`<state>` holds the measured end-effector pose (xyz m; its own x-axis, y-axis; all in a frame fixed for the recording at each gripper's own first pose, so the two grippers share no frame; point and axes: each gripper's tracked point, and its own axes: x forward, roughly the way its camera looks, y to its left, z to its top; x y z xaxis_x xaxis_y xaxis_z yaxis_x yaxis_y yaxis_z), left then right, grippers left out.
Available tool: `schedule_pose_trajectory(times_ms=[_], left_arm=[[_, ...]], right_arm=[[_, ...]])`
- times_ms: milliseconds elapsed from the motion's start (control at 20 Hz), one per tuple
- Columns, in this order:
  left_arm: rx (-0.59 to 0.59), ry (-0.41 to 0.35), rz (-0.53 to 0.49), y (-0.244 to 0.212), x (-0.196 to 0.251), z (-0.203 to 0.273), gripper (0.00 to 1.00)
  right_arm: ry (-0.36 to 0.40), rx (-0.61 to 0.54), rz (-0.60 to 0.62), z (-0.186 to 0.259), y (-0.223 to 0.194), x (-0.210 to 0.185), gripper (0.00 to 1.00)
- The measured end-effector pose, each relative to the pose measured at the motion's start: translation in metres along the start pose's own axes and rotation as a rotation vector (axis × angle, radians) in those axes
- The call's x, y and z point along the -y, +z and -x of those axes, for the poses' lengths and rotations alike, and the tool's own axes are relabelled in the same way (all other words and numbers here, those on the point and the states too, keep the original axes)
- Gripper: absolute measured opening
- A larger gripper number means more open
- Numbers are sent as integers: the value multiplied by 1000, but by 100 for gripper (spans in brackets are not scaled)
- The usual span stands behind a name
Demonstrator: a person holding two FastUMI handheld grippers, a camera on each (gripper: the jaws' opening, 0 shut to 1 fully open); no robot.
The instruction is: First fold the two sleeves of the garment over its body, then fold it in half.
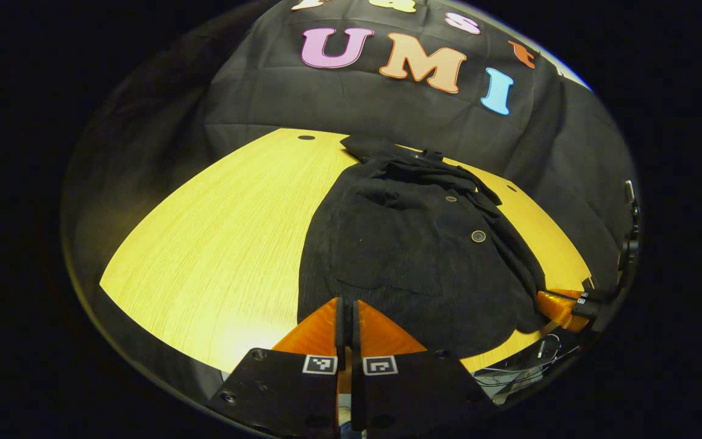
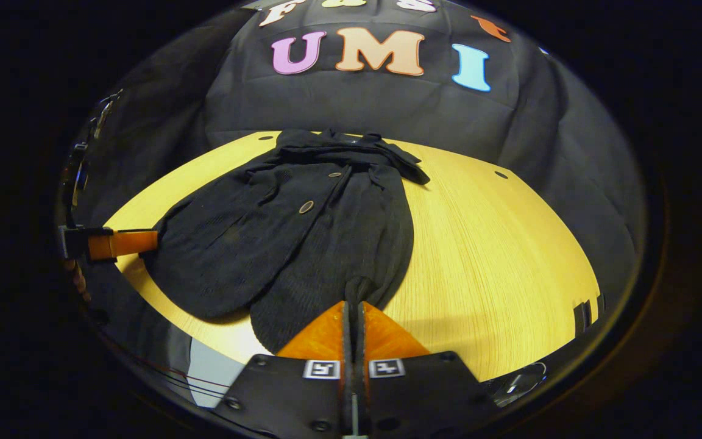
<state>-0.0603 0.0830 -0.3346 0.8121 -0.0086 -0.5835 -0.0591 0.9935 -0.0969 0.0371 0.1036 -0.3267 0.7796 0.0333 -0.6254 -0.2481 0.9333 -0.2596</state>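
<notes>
already both sleeves appear folded over the garment (image 1: 412, 250), spread just ahead of both tongs on the table (image 1: 217, 244). left gripper (image 1: 347, 308) and right gripper (image 2: 353, 311) are pressed closed at its hem; whether cloth is pinched cannot be told. halving is judged next, needing the hem carried toward the collar.

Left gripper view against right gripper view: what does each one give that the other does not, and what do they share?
Left gripper view: the left tool up close, shut at the near hem of the garment, with the right tool farther off at the hem's other corner. Right gripper view: the right tool up close, shut on a small bunch of cloth, with the left tool farther off at the garment's edge. Shared: the dark garment lying on the yellow table, a button showing.
</notes>
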Motion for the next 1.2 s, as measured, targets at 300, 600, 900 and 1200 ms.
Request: schedule_pose_trajectory(times_ms=[300,600,900,1200], left_arm=[[-31,-9,6,4,0,-2,0],[7,-78,42,31,8,7,0],[123,-132,52,100,15,13,0],[216,-125,9,162,12,10,0]], right_arm=[[9,-4,-99,3,10,-1,2],[32,94,-175,27,59,1,2],[27,150,-153,36,107,12,2],[27,225,-147,37,163,23,2]])
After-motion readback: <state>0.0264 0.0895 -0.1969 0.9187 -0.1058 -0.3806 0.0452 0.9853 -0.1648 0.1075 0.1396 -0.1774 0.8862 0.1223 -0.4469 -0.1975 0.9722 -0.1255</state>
